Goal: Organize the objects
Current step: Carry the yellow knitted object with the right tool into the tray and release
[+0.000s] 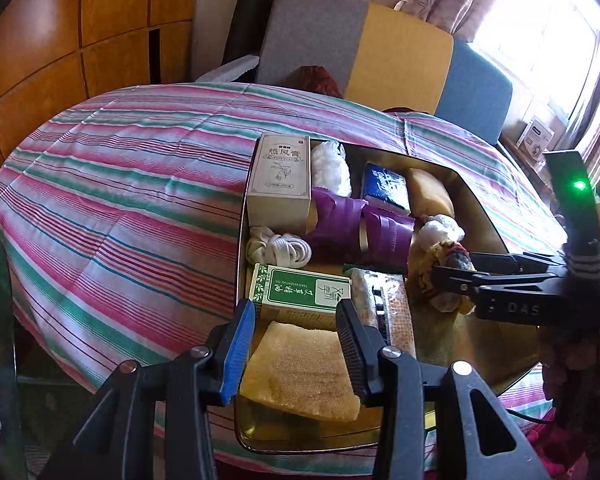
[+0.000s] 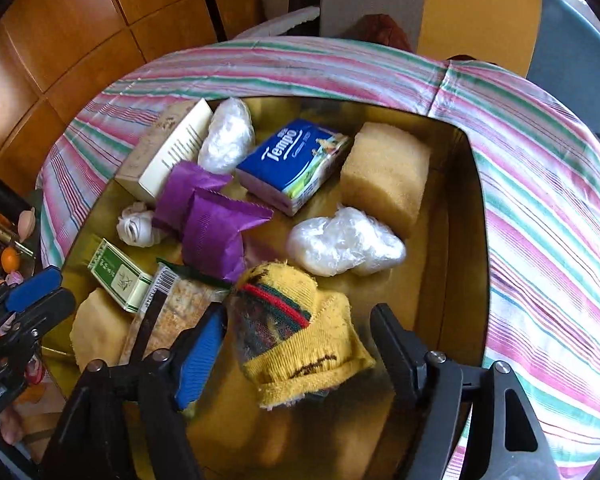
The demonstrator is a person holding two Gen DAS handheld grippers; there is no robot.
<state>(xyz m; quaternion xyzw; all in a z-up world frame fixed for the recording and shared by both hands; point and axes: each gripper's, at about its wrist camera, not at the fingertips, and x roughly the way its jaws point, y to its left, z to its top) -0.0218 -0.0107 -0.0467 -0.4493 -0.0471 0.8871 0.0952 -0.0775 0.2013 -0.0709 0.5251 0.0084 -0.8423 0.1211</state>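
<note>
Right now the right gripper (image 2: 296, 344) has its fingers spread wide, the blue pad (image 2: 198, 360) on one side and the black pad (image 2: 392, 350) on the other, and a yellow sock (image 2: 300, 332) with a red and green band sits loose between them. It leans against the blue pad; the black pad stands clear of it. The sock rests on the floor of the gold tray (image 2: 466, 240).

Just past those fingertips lies a clear plastic bundle (image 2: 346, 246), and beyond that a tan sponge (image 2: 384, 170) near the tray's far wall. Ahead and toward the blue-pad side, two purple packets (image 2: 212, 224) overlap, with a blue tissue pack (image 2: 292, 164) behind them. A second plastic bundle (image 2: 228, 140) and a beige box (image 2: 166, 150) fill the far corner.

Over to the left gripper (image 1: 296, 346): its fingers are narrowly parted around a flat tan sponge (image 1: 300, 372); whether the pads actually press it I cannot tell. Straight ahead of those tips, touching the sponge, is a green and white box (image 1: 300, 292), then a knot of white cord (image 1: 280, 250). A snack packet (image 1: 380, 300) sits just beside the black finger.

Outside the tray, a striped cloth (image 1: 120, 200) covers the table.
</note>
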